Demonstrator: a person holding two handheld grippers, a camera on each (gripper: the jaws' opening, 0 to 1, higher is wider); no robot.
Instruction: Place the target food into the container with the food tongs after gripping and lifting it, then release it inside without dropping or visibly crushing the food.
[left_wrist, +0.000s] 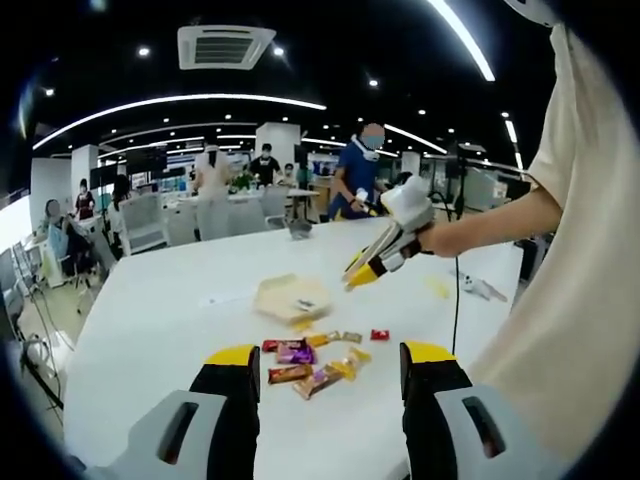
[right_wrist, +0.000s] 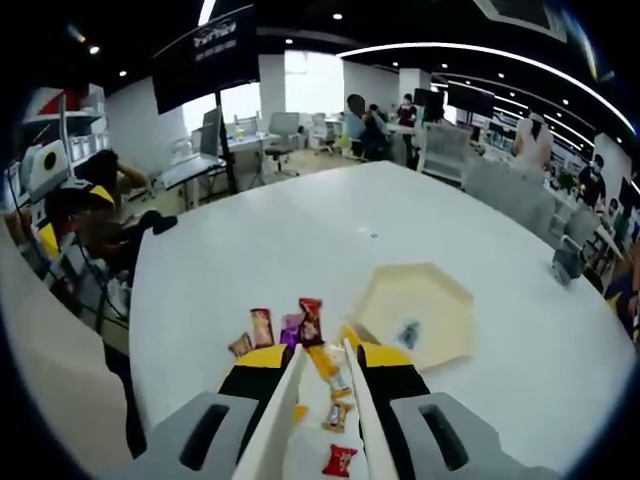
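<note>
Tongs clamped in my right claw, arms parted, unloaded. Left claw wide, idle. Snacks just ahead; tray ahead-right. Step: approach. Next: straddle one snack, squeeze softly.

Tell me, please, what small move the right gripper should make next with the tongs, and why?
Probably lower the right gripper so the cream food tongs straddle one wrapped snack. The tong tips hang above the scattered pile of wrapped snacks, with a yellow-wrapped snack between them and nothing gripped, and the pale hexagonal tray holds just one small item.
</note>
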